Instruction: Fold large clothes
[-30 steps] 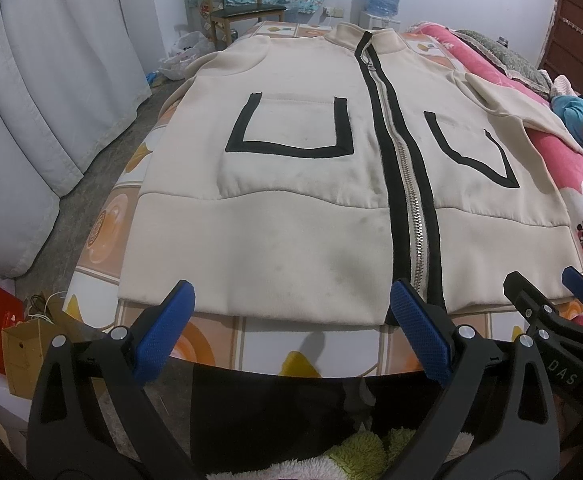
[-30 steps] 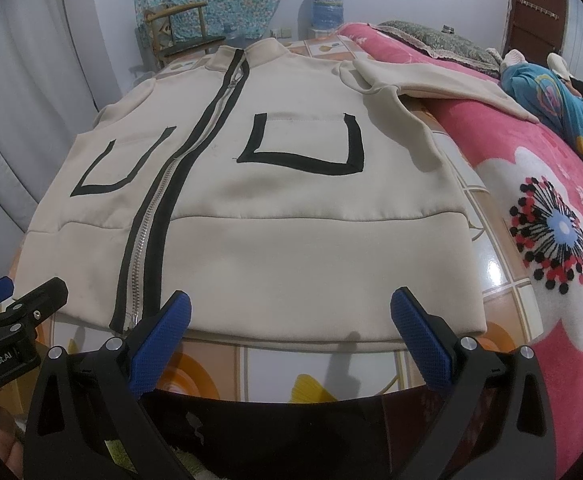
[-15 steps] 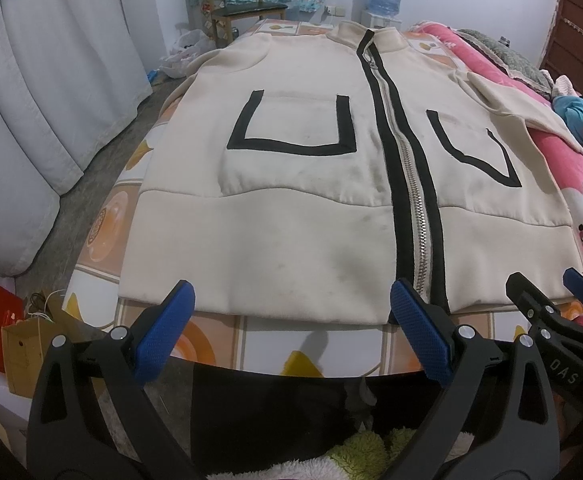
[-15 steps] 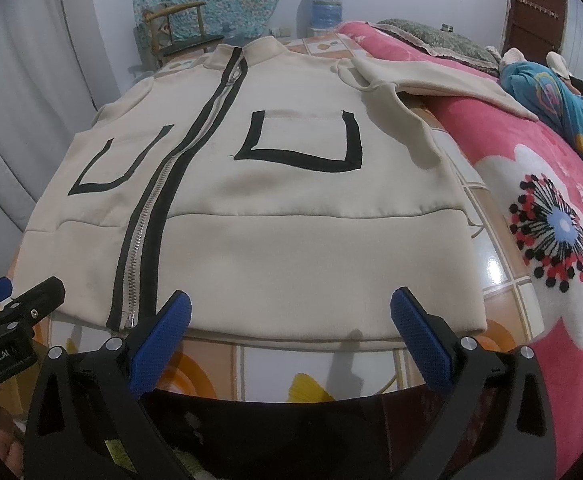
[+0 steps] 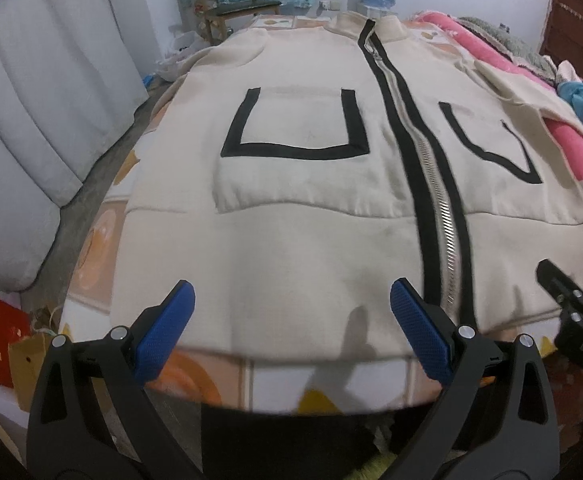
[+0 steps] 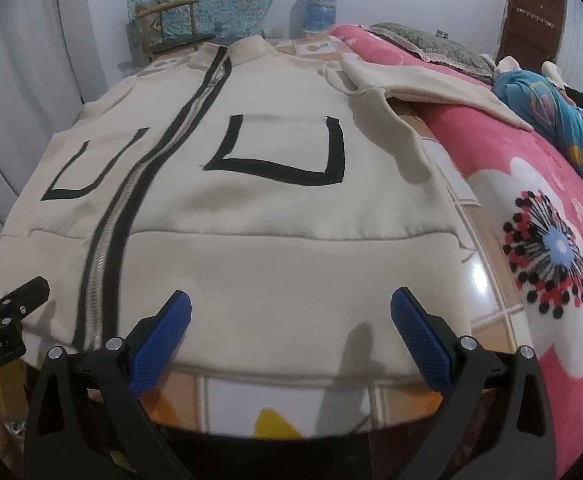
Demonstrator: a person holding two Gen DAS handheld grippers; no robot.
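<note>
A cream zip-up jacket [image 5: 291, 208] with black zipper trim and black U-shaped pocket outlines lies flat, front up, on the bed. It also shows in the right wrist view [image 6: 275, 220]. Its right sleeve [image 6: 431, 84] stretches across the pink blanket. My left gripper [image 5: 291, 312] is open and empty, its blue pads just above the jacket's bottom hem, left of the zipper. My right gripper [image 6: 291, 312] is open and empty over the hem, right of the zipper. Each gripper shows at the edge of the other's view.
The bed's patterned sheet [image 5: 275, 380] shows below the hem. A pink flowered blanket [image 6: 551, 248] and a lying person in blue [image 6: 551, 112] are at the right. Grey curtains [image 5: 51, 112], a wooden chair [image 5: 231, 8], a water jug [image 6: 321, 4] and paper bags [image 5: 7, 336] surround the bed.
Both grippers have moved forward towards the jacket, so their pads are now over the bottom hem instead of short of it. Both stay open.
</note>
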